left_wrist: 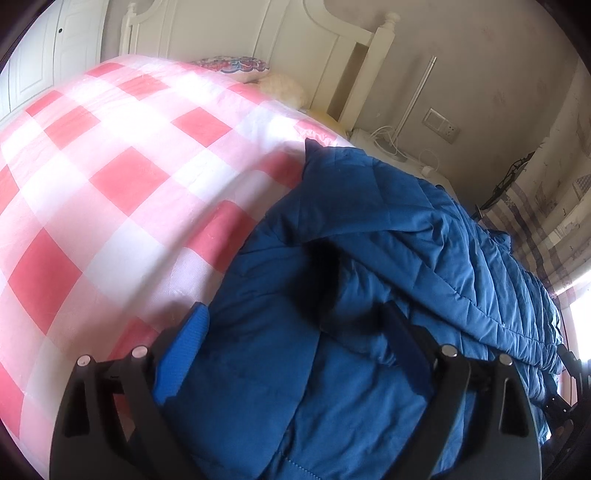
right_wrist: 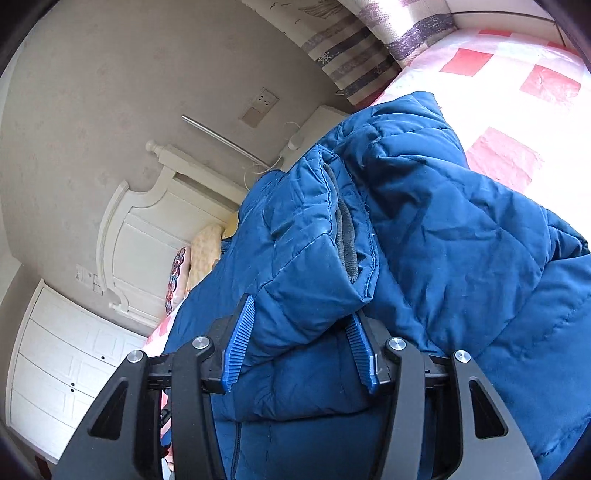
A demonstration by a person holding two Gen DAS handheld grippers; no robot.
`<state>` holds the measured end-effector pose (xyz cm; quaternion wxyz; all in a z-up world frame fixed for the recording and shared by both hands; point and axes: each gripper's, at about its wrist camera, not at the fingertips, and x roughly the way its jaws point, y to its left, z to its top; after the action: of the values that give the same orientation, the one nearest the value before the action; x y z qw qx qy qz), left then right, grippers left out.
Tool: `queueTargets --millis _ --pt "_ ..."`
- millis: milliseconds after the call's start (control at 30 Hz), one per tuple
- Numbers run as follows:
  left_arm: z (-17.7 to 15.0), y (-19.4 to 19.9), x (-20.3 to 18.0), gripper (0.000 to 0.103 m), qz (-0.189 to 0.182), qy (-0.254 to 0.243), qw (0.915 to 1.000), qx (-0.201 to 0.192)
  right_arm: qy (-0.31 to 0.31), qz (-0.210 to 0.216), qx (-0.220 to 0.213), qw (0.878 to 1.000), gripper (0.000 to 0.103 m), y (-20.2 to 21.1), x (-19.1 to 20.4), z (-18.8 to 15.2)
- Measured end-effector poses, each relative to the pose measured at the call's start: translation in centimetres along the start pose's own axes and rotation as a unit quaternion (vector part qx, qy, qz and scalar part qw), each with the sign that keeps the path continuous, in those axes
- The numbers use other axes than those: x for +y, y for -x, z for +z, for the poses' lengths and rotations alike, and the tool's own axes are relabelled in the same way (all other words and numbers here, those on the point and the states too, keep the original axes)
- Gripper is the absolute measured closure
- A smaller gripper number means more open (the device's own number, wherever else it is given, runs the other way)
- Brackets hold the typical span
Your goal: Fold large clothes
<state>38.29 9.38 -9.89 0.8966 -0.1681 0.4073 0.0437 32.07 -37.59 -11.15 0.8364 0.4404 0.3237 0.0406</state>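
A blue quilted puffer jacket (left_wrist: 369, 240) lies bunched on a bed with a pink-and-white checked cover (left_wrist: 110, 166). My left gripper (left_wrist: 295, 332) hovers over the jacket's near part with its jaws wide open; its blue left pad (left_wrist: 181, 358) shows, the right one is in shadow. In the right wrist view the jacket (right_wrist: 443, 240) fills the frame. My right gripper (right_wrist: 301, 328) has its blue pads (right_wrist: 238, 343) closed on a thick fold of the jacket and holds it lifted.
A white headboard (left_wrist: 258, 33) and pillows (left_wrist: 236, 68) stand at the bed's far end. A white nightstand with cables (left_wrist: 388, 144) is beside the bed. A striped curtain (left_wrist: 535, 221) hangs right. White wardrobe doors (right_wrist: 55, 369) show in the right wrist view.
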Motion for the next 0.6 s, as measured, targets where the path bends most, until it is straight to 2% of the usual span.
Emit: queueTargets --millis 33,100,133,267,333,467,500,567,600 --pt "0.0 0.0 0.0 0.009 0.0 0.0 1.0 0.0 0.005 0.007 -0.002 1.0 0.065 0.2 0.0 0.1" --pt "-0.1 0.1 0.0 0.009 0.0 0.0 1.0 0.0 0.033 0.016 -0.014 0.999 0.08 0.7 0.4 0.0" --pt "-0.1 0.1 0.0 0.009 0.0 0.001 1.0 0.0 0.049 0.017 -0.026 0.998 0.085 1.1 0.8 -0.1" --pt "-0.1 0.1 0.1 0.009 -0.001 0.001 1.0 0.0 0.076 0.04 -0.058 0.995 0.087 3.9 2.7 -1.0" --pt "0.0 0.1 0.0 0.009 0.0 0.0 1.0 0.0 0.092 0.015 -0.062 0.994 0.087 4.7 3.3 -1.7" --pt "0.0 0.1 0.1 0.009 -0.001 0.002 1.0 0.001 0.073 -0.057 -0.001 0.996 0.086 3.2 0.9 -2.6" --pt "0.1 0.1 0.1 0.009 -0.002 0.002 1.0 0.001 0.053 -0.057 0.004 0.997 0.084 3.3 0.1 -2.8" --pt "0.1 0.2 0.1 0.009 -0.002 0.004 1.0 0.0 0.031 -0.062 -0.006 0.998 0.077 4.5 0.0 -2.7" --pt "0.1 0.1 0.0 0.009 0.0 0.004 1.0 0.0 0.04 -0.079 -0.035 0.995 0.072 5.8 0.7 -2.6"
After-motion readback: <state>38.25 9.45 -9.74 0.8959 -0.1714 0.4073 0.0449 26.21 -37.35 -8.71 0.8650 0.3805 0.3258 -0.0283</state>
